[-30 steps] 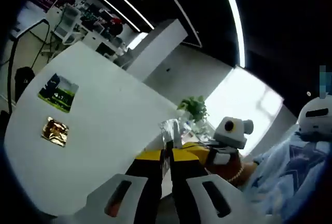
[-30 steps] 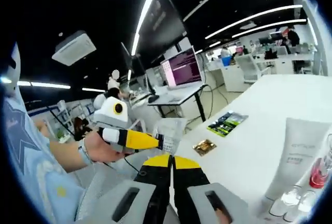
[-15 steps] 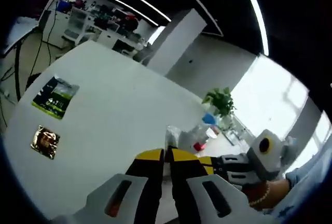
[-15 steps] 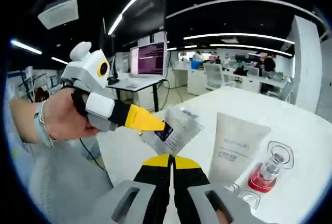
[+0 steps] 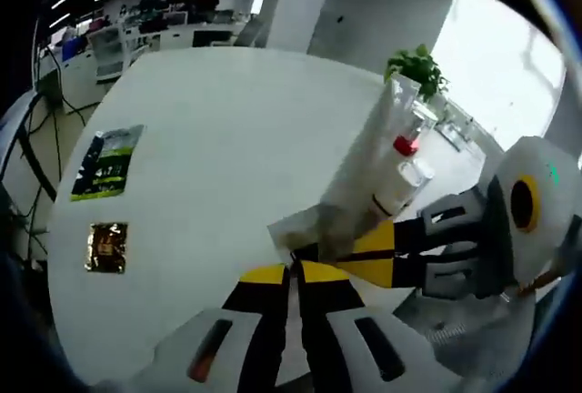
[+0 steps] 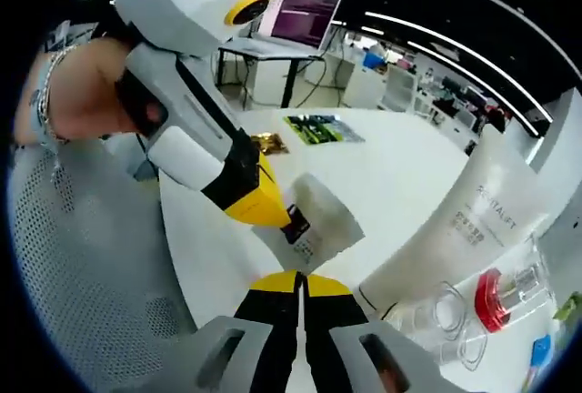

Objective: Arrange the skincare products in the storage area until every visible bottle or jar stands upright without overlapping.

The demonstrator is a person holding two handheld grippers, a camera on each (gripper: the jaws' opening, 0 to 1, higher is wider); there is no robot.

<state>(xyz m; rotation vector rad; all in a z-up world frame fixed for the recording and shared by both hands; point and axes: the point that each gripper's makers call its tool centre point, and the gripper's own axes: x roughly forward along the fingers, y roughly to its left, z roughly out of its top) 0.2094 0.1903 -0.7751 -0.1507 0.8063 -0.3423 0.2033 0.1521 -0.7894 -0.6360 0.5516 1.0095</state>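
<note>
Left gripper view, far left first: a green printed packet (image 5: 107, 162) lies flat on the white table (image 5: 245, 129), and just below it a small gold foil sachet (image 5: 107, 246), glossy and square. Moving across, the left gripper (image 5: 291, 277) has its yellow-tipped jaws pressed together on the lower edge of a soft translucent pouch (image 5: 350, 197), crinkly plastic that runs up and away from the jaws. From the right comes the right gripper (image 5: 364, 255), its yellow tip meeting the same pouch just above; both seem to be sharing the pouch so that it can be steadied, a limp thing unlikely to stand unaided. Behind the pouch, a red-capped bottle (image 5: 406, 146) and a white bottle (image 5: 396, 188) stand near the table's far side, with a potted plant (image 5: 416, 67) beyond.

Right gripper view now: a person's hand (image 6: 86, 93) drives the left gripper (image 6: 273, 211) in from the left, pinching the pouch (image 6: 323, 222) by its dark printed label. The right gripper (image 6: 299, 282) shows jaws closed, tips touching the pouch's bottom edge. To the right, a smooth white tube (image 6: 459, 234) stands cap-down and leaning, with clear glass jars (image 6: 446, 316) and a red-lidded bottle (image 6: 496, 291) just beside it
</note>
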